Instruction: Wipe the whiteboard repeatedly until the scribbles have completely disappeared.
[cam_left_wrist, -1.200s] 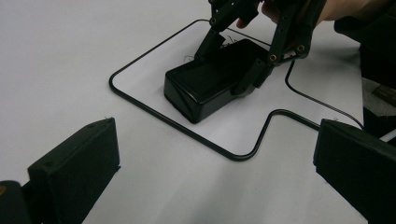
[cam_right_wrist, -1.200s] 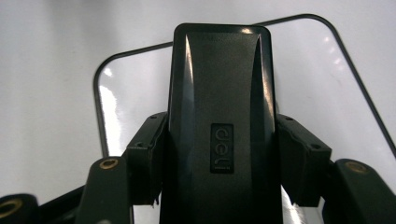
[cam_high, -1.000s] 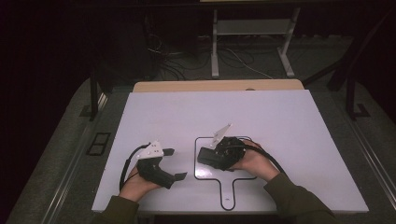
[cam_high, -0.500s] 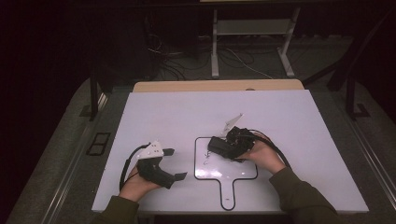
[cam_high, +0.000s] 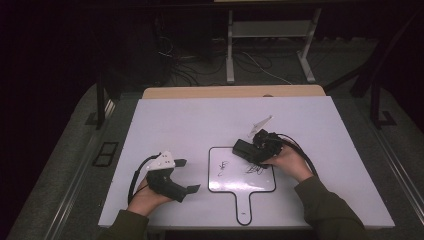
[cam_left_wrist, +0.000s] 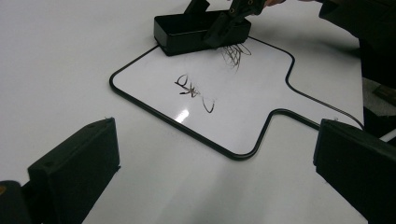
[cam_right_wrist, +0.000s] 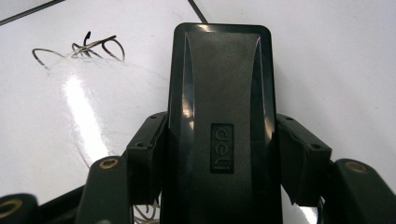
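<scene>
A small paddle-shaped whiteboard (cam_high: 235, 176) with a black rim lies on the white table. It bears one dark scribble (cam_high: 223, 167) at its left and a second scribble (cam_high: 253, 170) at its right. My right gripper (cam_high: 254, 150) is shut on a black board eraser (cam_high: 244, 148), which sits at the board's top edge. In the right gripper view the eraser (cam_right_wrist: 219, 93) fills the space between the jaws, with a scribble (cam_right_wrist: 84, 49) to its left. My left gripper (cam_high: 187, 176) rests on the table left of the board, open and with nothing in it. Its own view shows the whiteboard (cam_left_wrist: 243, 107) and the eraser (cam_left_wrist: 187, 30) beyond.
The white table (cam_high: 200, 120) has a wooden strip (cam_high: 230, 92) along its far edge. Beyond it are a metal stand (cam_high: 270, 45) and loose cables (cam_high: 200, 65) on the dark floor. A cable trails from each gripper.
My right gripper has slid the eraser to the right and slightly farther away, along the top of the whiteboard. The left gripper has stayed where it was.
</scene>
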